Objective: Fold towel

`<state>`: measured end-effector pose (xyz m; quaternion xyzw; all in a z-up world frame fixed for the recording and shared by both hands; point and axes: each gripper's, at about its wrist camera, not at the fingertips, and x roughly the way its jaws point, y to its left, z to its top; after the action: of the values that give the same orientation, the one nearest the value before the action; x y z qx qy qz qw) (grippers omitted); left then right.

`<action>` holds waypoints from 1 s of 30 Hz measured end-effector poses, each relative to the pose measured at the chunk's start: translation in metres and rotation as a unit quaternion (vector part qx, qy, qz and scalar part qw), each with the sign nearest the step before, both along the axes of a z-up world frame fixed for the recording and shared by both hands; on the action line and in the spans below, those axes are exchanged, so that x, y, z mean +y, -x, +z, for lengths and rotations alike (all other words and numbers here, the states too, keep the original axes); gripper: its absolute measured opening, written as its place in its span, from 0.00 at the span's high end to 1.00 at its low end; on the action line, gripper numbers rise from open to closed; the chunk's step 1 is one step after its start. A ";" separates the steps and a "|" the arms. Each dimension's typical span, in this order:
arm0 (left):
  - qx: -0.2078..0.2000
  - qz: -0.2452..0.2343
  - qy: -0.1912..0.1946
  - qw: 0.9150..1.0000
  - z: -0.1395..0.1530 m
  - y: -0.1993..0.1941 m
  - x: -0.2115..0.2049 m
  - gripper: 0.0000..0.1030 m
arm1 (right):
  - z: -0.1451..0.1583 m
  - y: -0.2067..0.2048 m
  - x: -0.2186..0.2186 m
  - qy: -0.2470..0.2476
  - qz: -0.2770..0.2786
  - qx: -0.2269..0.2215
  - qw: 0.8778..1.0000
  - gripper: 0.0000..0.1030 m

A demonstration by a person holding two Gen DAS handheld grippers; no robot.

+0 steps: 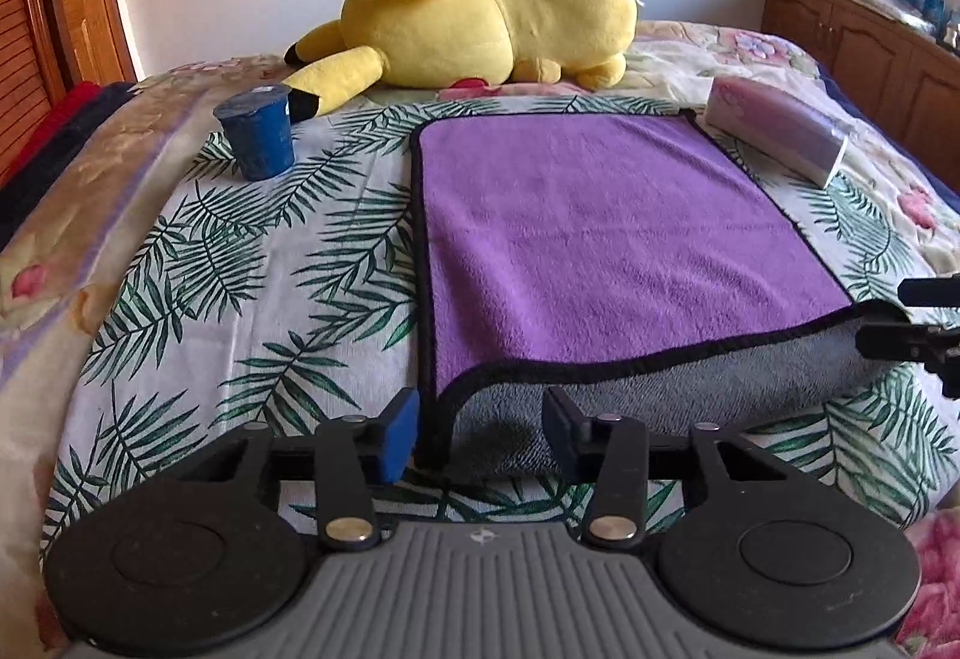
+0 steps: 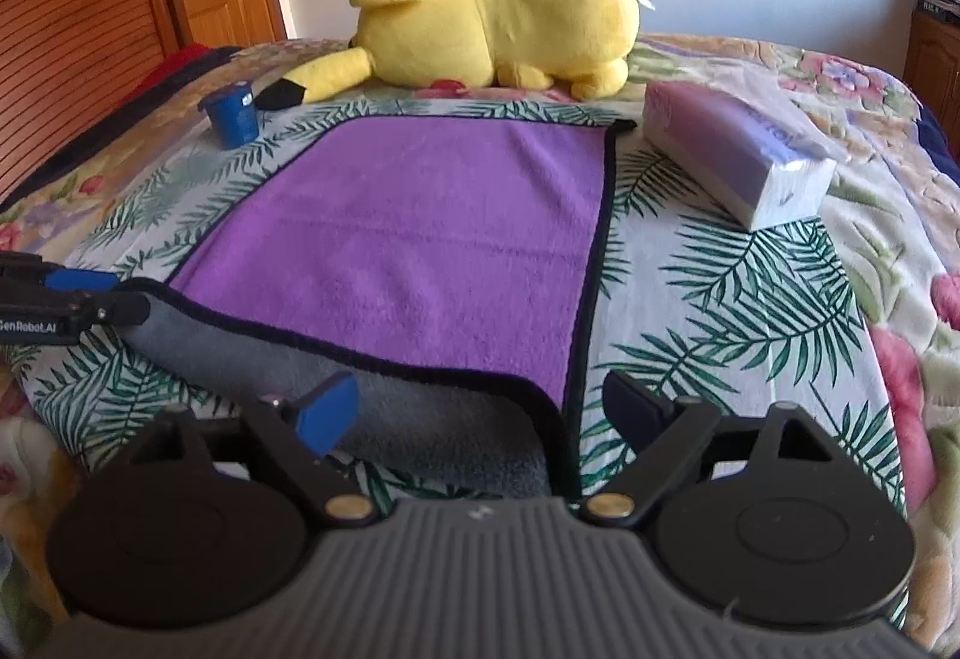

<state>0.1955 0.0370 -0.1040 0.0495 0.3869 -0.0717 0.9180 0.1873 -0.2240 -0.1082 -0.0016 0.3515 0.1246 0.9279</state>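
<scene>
Black left gripper [image 1: 480,434], blue pads, brass screws, possibly ribbed grey base.

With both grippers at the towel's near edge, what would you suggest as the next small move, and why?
Probably close both grippers on the near corners. The towel lies flat, purple side up, its near hem curled to show grey. The left gripper and right gripper both stand open, each straddling a near corner, neither pinching yet. A grip must come before lifting the edge forward.

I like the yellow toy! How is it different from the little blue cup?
The plush toy is yellow, soft and lying on its side; the cup is blue, hard-looking and standing upright. The toy is far bigger than the cup. Both sit on the bed beyond the purple towel.
</scene>
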 end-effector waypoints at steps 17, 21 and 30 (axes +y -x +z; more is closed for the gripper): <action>0.010 0.007 -0.008 1.000 -0.006 0.001 0.000 0.81 | -0.007 -0.007 -0.005 -0.003 0.006 0.045 0.999 0.49; 0.010 0.003 -0.010 1.000 -0.006 0.002 0.000 0.87 | -0.008 -0.009 -0.008 -0.003 0.003 0.055 0.998 0.65; 0.007 -0.007 -0.013 1.000 -0.007 0.003 -0.003 0.93 | -0.010 -0.010 -0.008 0.004 0.014 0.060 0.998 0.96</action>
<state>0.1925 0.0343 -0.1115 0.0636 0.3938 -0.0737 0.9140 0.1972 -0.2321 -0.1181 -0.0024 0.4067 0.1358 0.9034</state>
